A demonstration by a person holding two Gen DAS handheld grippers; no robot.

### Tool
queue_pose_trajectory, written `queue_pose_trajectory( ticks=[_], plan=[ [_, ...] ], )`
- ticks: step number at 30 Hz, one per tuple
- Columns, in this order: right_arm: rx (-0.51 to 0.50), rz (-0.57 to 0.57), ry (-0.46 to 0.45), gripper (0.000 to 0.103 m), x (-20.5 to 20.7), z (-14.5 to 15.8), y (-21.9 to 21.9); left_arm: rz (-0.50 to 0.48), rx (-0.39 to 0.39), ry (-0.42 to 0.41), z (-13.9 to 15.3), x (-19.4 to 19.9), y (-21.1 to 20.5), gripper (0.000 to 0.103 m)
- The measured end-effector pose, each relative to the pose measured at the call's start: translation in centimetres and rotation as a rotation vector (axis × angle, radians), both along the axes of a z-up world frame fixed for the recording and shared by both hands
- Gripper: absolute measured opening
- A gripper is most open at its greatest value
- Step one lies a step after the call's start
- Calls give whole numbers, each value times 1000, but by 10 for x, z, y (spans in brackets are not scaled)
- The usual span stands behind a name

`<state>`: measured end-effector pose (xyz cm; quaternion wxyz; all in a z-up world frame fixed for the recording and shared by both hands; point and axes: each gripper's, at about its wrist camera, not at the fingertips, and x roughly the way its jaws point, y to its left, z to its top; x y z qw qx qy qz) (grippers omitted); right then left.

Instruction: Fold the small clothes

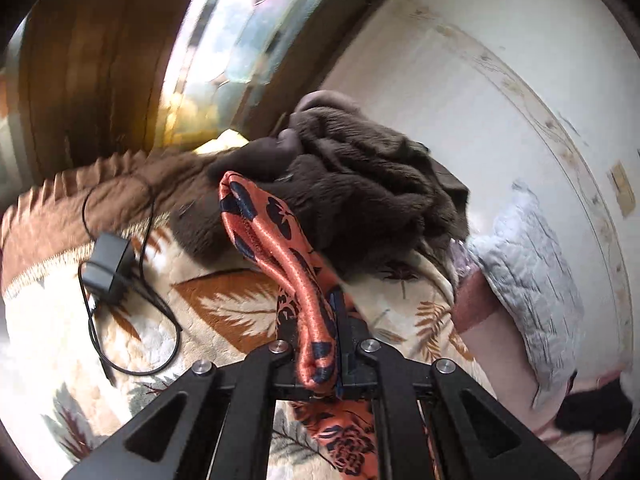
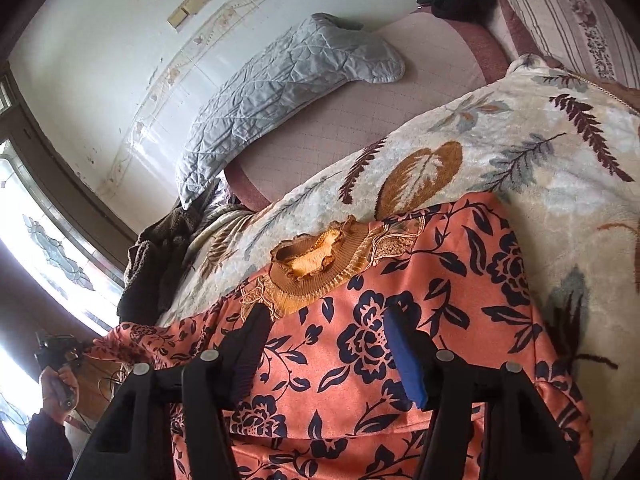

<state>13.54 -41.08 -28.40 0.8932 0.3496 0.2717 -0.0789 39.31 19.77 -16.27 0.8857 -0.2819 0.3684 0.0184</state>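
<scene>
An orange top with a dark blue flower print (image 2: 400,300) lies on a leaf-patterned blanket (image 2: 520,140), its tan knitted collar (image 2: 320,256) toward the far side. My right gripper (image 2: 332,344) is open just above the top's middle, holding nothing. My left gripper (image 1: 320,344) is shut on a bunched fold of the same orange top (image 1: 280,240) and holds it lifted above the blanket (image 1: 224,308). In the right wrist view the left gripper (image 2: 56,352) shows far left, pulling the top's edge out sideways.
A dark brown fleece garment (image 1: 352,184) is heaped beyond the left gripper. A black charger with its cable (image 1: 108,268) lies on the blanket at left. A grey quilted pillow (image 2: 280,92) leans by the white wall. A window (image 2: 40,240) is behind.
</scene>
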Motion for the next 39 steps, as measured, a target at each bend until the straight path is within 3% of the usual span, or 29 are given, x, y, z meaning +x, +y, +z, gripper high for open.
queue_pose_trajectory(
  ticks=[6, 11, 15, 19, 22, 23, 25, 27, 31, 35, 39],
  plan=[
    [24, -63, -50, 62, -24, 13, -18, -317, 154, -44, 104, -44, -107, 6],
    [81, -131, -90, 62, -50, 19, -43, -574, 188, -84, 138, -94, -225, 6],
    [133, -206, -130, 62, -73, 21, -69, -769, 187, -77, 132, -132, -331, 6],
    [183, -268, -157, 62, -93, 20, -92, -941, 194, -30, 99, -165, -429, 6],
    [214, -290, -170, 64, -102, 18, -103, -1111, 179, 72, 72, -186, -485, 24],
    [234, -291, -172, 66, -102, 16, -105, -1148, 167, 73, 70, -193, -493, 29],
    [274, -277, -179, 70, -101, 13, -109, -1156, 186, 10, 74, -203, -492, 39],
    [284, -256, -164, 72, -95, 11, -108, -1120, 217, -70, 82, -204, -477, 57],
    [264, -205, -121, 72, -79, 10, -96, -978, 277, -139, 75, -176, -427, 63],
    [239, -130, -6, 72, -52, -2, -77, -781, 430, -74, 21, -139, -370, 63],
    [199, -106, 162, 72, -22, -28, -65, -639, 453, 60, -49, -105, -310, 63]
  ],
)
